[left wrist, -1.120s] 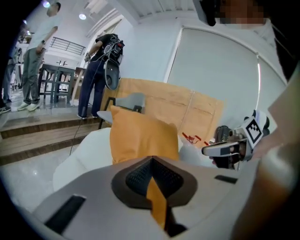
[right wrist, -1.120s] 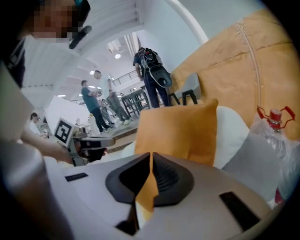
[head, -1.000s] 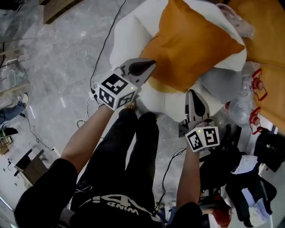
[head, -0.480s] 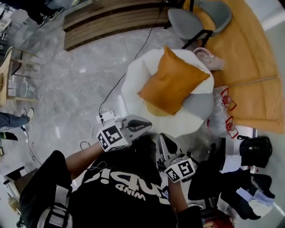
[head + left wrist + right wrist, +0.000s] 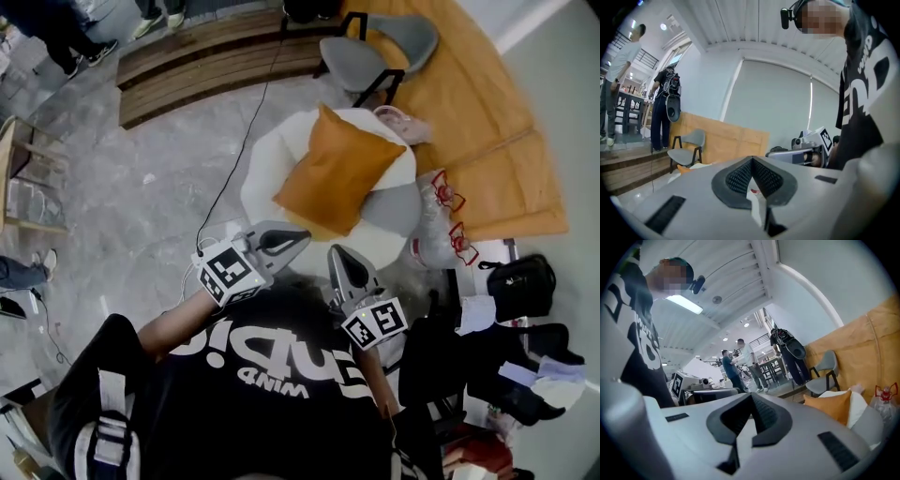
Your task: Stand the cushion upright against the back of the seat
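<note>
The orange cushion (image 5: 339,169) is seen propped upright on the white seat (image 5: 264,178), while the left claw (image 5: 302,235) and right claw (image 5: 337,252) are held closed and empty, apart from it.

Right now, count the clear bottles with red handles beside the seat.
2. Both sit at the right of the white seat in the head view: the upper bottle and the lower bottle directly beneath it in the picture. Others may be hidden behind the seat.
</note>
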Motion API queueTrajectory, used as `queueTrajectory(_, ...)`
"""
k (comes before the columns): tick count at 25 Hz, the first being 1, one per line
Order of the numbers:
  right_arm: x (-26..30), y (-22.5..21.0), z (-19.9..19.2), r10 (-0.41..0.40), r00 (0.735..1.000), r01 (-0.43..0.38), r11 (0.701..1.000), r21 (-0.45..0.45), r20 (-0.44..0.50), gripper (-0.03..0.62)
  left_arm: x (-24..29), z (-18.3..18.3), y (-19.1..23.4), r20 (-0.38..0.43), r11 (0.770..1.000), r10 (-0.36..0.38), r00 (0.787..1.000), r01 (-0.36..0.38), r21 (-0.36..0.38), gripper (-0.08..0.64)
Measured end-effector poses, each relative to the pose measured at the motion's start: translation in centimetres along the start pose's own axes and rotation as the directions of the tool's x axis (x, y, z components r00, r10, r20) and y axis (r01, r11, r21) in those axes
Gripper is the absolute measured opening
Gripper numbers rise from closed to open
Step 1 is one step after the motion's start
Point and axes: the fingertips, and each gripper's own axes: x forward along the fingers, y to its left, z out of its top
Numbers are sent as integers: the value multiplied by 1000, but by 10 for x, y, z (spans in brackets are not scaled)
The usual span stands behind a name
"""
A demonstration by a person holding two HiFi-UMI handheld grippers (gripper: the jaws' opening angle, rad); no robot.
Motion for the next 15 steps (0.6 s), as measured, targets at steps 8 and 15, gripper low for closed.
queueTrajectory(8, -3, 13, 0, -6, 1000, 7, 998, -55, 6, 20, -7, 12, -13, 19, 999, -36, 999, 36, 33, 6)
queueTrajectory(15, 1, 14, 9, -2, 1000, 3, 998, -61, 12, 20, -10, 19, -5, 39, 999, -27, 999, 26, 25, 6)
